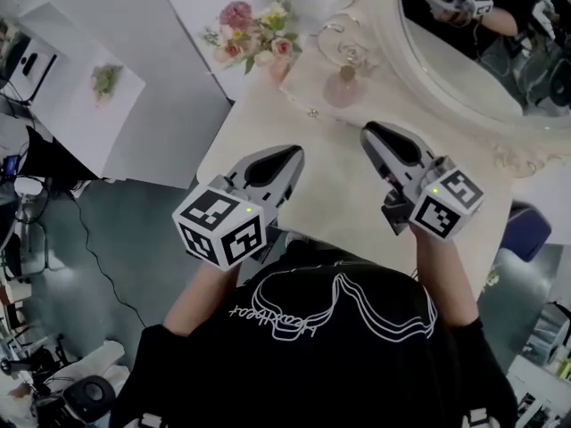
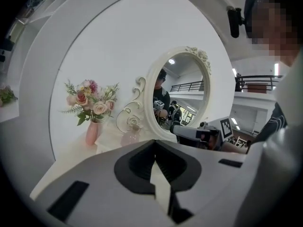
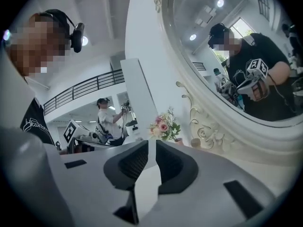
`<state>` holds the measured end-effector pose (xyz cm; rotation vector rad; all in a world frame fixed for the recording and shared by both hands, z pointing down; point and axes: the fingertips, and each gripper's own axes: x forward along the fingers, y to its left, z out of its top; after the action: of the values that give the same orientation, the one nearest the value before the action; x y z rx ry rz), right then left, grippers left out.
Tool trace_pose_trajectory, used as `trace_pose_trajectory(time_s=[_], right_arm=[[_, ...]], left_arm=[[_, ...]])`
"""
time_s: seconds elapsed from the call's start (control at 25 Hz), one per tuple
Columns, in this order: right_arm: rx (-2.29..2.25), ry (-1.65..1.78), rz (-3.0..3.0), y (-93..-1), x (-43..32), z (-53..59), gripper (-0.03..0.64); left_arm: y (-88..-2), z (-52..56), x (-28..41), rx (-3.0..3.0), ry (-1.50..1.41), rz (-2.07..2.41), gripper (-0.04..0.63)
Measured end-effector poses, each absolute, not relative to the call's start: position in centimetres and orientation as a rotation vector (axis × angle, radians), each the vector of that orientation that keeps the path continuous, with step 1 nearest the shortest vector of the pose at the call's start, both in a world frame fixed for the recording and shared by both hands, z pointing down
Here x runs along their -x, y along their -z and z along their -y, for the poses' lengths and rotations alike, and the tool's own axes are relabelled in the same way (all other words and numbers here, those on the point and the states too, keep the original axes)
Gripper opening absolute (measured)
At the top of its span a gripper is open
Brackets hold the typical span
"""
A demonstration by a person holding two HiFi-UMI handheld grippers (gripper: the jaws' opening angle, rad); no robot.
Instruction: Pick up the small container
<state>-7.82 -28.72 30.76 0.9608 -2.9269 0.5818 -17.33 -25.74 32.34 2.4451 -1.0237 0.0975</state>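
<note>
Small pink round glass container (image 1: pixel 342 88) stands at far edge of cream table (image 1: pixel 330 190), by white-framed oval mirror (image 1: pixel 419 78), well ahead of both tools. Right tool (image 1: pixel 375 134): jaws a slit apart, empty. Left tool (image 1: pixel 293 154): closed, empty. Best: widen right tool, approach level, steer clear of pink flower vase (image 1: pixel 278 66).

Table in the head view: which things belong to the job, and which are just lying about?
Job: pink container, left gripper, right gripper (both empty).
Lying about: flowers, mirror.
</note>
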Motion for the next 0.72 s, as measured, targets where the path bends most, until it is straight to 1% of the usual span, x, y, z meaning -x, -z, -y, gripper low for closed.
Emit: trace_pose_trajectory(time_s=[0.12, 0.32, 0.56, 0.6, 0.72], right_arm=[[-0.999, -0.583, 2.903, -31.6, 8.5, 30.9, 0.075], [-1.071, -0.511, 2.828, -33.4, 9.0, 33.9, 0.137], [-1.187, -0.31, 2.697, -35.7, 8.7, 38.0, 0.165], [-1.205, -0.289, 2.679, -36.1, 8.6, 38.6, 0.177], [-1.238, -0.278, 2.651, -37.2, 8.4, 40.2, 0.187]], left_arm=[[-33.1, 27.5, 17.8, -2.445, -0.11, 0.99, 0.003], [-34.0, 29.6, 18.0, -2.445, -0.131, 0.924, 0.003], [-35.2, 31.6, 18.7, -2.437, -0.161, 0.894, 0.003], [-35.4, 31.9, 18.9, -2.434, -0.167, 0.892, 0.003], [-36.1, 32.6, 19.2, -2.421, -0.185, 0.895, 0.003]])
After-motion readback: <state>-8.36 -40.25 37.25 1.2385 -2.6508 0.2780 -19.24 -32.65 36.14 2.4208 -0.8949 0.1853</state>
